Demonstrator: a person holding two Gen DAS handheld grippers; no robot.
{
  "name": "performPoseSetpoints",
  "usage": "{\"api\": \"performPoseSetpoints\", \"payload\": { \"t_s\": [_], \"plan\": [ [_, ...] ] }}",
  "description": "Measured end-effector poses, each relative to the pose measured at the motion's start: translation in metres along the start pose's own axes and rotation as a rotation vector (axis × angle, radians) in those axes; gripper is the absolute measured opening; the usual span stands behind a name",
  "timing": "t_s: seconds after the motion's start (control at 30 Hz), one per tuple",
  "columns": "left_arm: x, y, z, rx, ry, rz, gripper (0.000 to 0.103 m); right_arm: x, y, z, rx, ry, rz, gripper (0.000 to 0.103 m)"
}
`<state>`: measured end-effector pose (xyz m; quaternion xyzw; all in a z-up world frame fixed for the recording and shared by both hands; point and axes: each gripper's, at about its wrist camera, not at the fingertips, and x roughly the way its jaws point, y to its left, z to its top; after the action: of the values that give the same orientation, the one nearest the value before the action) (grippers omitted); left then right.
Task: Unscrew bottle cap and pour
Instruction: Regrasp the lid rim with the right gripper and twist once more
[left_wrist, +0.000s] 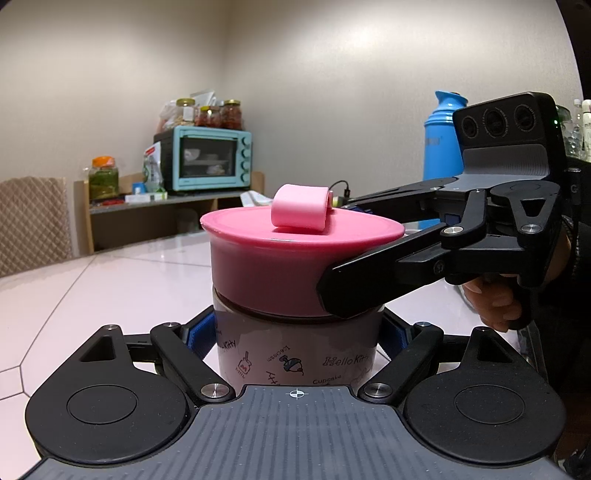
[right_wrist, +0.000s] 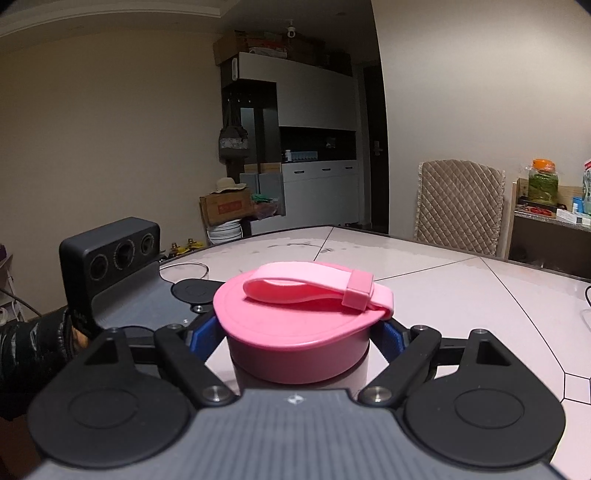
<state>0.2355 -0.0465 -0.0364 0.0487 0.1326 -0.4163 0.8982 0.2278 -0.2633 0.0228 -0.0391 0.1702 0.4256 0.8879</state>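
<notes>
On the glossy white tabletop (left_wrist: 110, 280), crossed by thin dark seam lines, a Hello Kitty bottle (left_wrist: 295, 354) stands upright with its pink cap (left_wrist: 295, 258) on, a pink strap loop (right_wrist: 317, 288) lying across the cap's top. The left gripper (left_wrist: 297, 332) is clamped on the bottle's printed body with a blue-padded finger at each side, while the right gripper (right_wrist: 299, 336) is closed around the cap's skirt. Behind the table stand a quilted chair (right_wrist: 458, 206), a shelf with a teal toaster oven (left_wrist: 207, 158) topped by jars (left_wrist: 210, 112), a blue thermos (left_wrist: 441, 140), and a tall white-and-dark cabinet (right_wrist: 314, 147) in the dim far corner.
</notes>
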Motion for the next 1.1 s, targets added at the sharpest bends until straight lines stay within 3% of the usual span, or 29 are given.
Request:
{"api": "performPoseSetpoints", "payload": {
  "t_s": [0.17, 0.7, 1.1],
  "plan": [
    [0.0, 0.0, 0.0, 0.0, 0.0, 0.0, 0.09, -0.003, 0.002, 0.001, 0.012, 0.001, -0.037, 0.094],
    [0.0, -0.001, 0.0, 0.0, 0.0, 0.0, 0.09, -0.009, 0.046, -0.003, 0.116, -0.025, -0.301, 0.097],
    [0.0, 0.0, 0.0, 0.001, 0.0, 0.001, 0.09, 0.002, 0.058, -0.011, 0.145, -0.035, -0.413, 0.097]
  ]
}}
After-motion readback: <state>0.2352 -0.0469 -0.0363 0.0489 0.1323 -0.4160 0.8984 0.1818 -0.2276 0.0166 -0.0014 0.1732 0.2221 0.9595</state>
